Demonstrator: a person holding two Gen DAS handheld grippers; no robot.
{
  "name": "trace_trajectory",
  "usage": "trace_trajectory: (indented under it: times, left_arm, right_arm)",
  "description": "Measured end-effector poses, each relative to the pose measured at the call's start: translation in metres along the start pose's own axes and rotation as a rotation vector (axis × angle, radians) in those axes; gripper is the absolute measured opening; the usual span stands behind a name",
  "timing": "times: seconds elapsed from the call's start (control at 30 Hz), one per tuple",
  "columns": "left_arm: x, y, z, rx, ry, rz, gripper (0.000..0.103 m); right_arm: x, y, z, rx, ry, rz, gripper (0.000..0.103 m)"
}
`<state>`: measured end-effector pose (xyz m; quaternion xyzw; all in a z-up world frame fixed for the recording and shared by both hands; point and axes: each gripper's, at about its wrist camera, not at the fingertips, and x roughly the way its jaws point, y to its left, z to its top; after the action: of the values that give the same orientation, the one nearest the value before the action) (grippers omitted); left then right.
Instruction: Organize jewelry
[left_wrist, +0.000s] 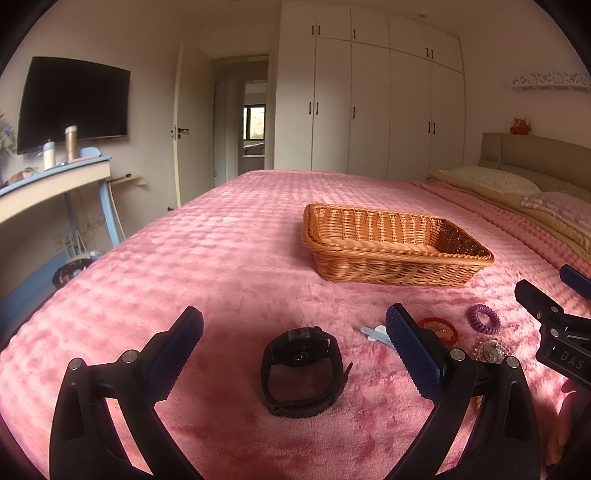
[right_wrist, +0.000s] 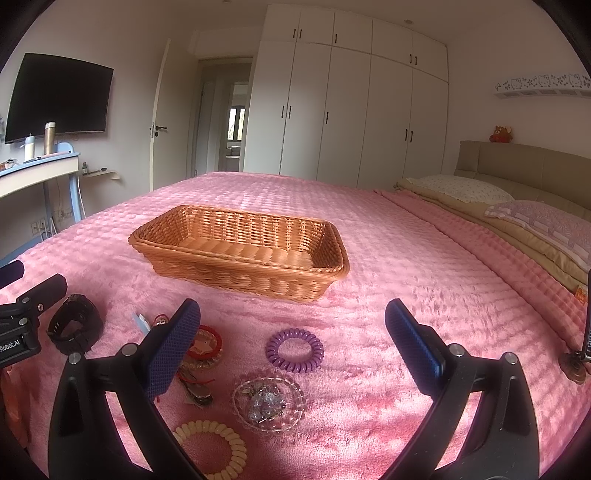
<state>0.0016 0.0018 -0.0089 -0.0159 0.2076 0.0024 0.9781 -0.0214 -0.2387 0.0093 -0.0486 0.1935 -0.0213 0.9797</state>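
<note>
A black wristwatch lies on the pink bedspread between the wide-open fingers of my left gripper. An empty wicker basket sits farther back on the bed; in the right wrist view the basket is ahead and left. My right gripper is open over a purple spiral hair tie, a clear beaded bracelet and a cream spiral tie. A red round ornament and the watch lie to the left. The right gripper's body shows at the left view's right edge.
Pillows and a beige headboard are at the right. A desk with bottles stands left of the bed, under a wall TV. White wardrobes line the far wall. A small stand sits at the bed's right.
</note>
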Motion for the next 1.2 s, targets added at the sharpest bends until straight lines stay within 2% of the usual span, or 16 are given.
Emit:
trace_trajectory:
  times: [0.3,0.43,0.53,0.63,0.73,0.83,0.9,1.0,1.2]
  left_arm:
    - [-0.006,0.015,0.0,-0.06,0.013,-0.019,0.095]
    - [-0.008,0.03,0.006,-0.061,0.092,-0.092,0.095]
    - [0.001,0.037,0.01,-0.008,0.193,-0.132,0.094]
    - [0.015,0.042,0.008,0.027,0.293,-0.183,0.082]
    - [0.033,0.047,0.004,-0.001,0.376,-0.229,0.072]
    - [0.049,0.052,-0.001,-0.04,0.439,-0.241,0.059]
    - [0.057,0.055,-0.004,-0.074,0.477,-0.249,0.057]
    - [0.062,0.059,-0.008,-0.11,0.504,-0.276,0.057]
    - [0.068,0.049,-0.009,-0.059,0.537,-0.234,0.054]
  right_arm:
    - [-0.001,-0.014,-0.002,0.064,-0.009,0.007,0.096]
    - [0.006,-0.026,-0.001,0.095,0.068,0.031,0.089]
    - [0.009,-0.038,-0.002,0.126,0.123,0.045,0.081]
    - [0.02,-0.052,0.001,0.149,0.194,0.07,0.067]
    - [0.034,-0.064,0.002,0.142,0.259,0.061,0.056]
    - [0.057,-0.074,0.003,0.152,0.334,0.088,0.041]
    - [0.074,-0.074,0.003,0.137,0.386,0.112,0.037]
    - [0.097,-0.068,-0.004,0.113,0.446,0.153,0.037]
    - [0.121,-0.055,-0.016,0.092,0.519,0.197,0.036]
